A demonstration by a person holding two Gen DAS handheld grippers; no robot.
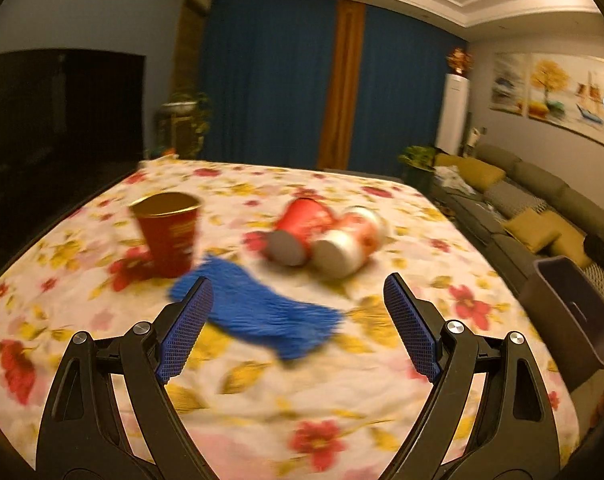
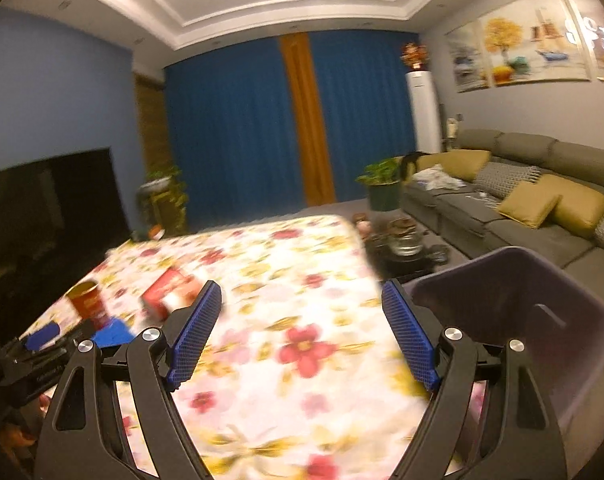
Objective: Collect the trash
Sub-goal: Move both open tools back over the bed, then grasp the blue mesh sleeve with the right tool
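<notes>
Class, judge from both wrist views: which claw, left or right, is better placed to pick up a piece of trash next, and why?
Probably the left claw: it is open, with the blue cloth directly ahead and the cups just beyond. The right claw faces bare tablecloth beside the bin.

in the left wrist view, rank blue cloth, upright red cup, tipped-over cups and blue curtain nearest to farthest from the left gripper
1. blue cloth, just ahead of the left gripper
2. upright red cup, left, and tipped-over cups, right: too close to call
3. blue curtain, far wall
</notes>
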